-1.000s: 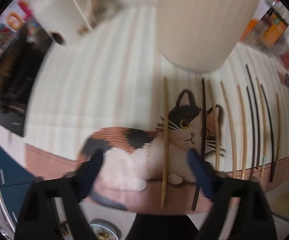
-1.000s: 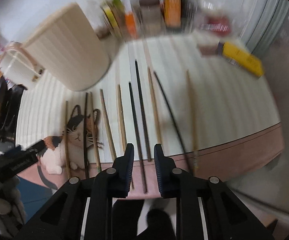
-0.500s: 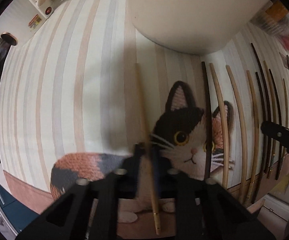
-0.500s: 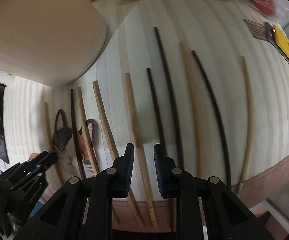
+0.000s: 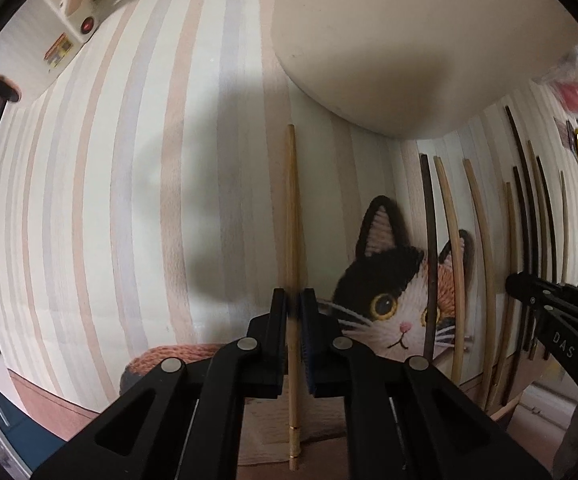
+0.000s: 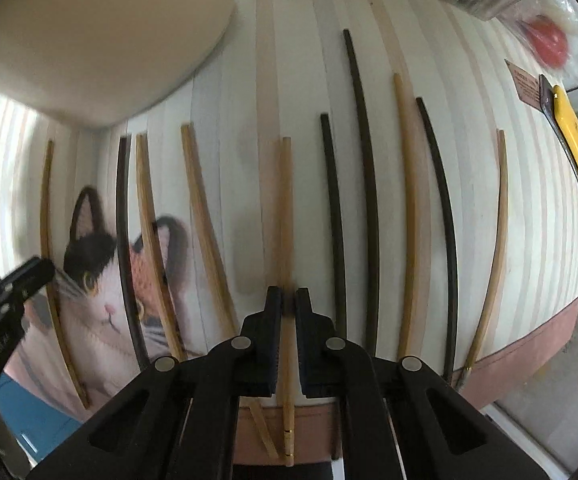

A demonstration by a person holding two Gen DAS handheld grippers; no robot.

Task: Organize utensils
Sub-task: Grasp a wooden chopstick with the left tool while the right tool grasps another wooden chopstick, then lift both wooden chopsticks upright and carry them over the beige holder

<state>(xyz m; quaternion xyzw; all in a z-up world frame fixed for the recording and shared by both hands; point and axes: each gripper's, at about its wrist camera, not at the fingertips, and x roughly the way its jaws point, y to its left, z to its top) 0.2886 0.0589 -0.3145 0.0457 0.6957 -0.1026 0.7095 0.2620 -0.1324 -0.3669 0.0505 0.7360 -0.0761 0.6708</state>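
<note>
A striped mat [image 5: 137,184] with a cat picture [image 5: 389,304] carries a row of chopsticks beside a cream container [image 5: 409,40]. The left gripper [image 5: 294,312], pointing down, clamps a light wooden chopstick [image 5: 292,208] near the mat's front edge. The right gripper [image 6: 285,308], having just closed, likewise clamps a light bamboo chopstick [image 6: 285,200] mid-row.

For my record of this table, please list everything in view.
light chopsticks: six, pale wood, in a row on the mat
dark chopsticks: four, blackish, among the light ones
mat: one, cream stripes with cat picture, underneath
container: one, cream, far left on mat
yellow object: one, yellow, at far right
red object: one, red, far right corner, blurred
left gripper: one, black, jaws shut on leftmost chopstick
right gripper: one, black, jaws just closed on fifth chopstick from left
</note>
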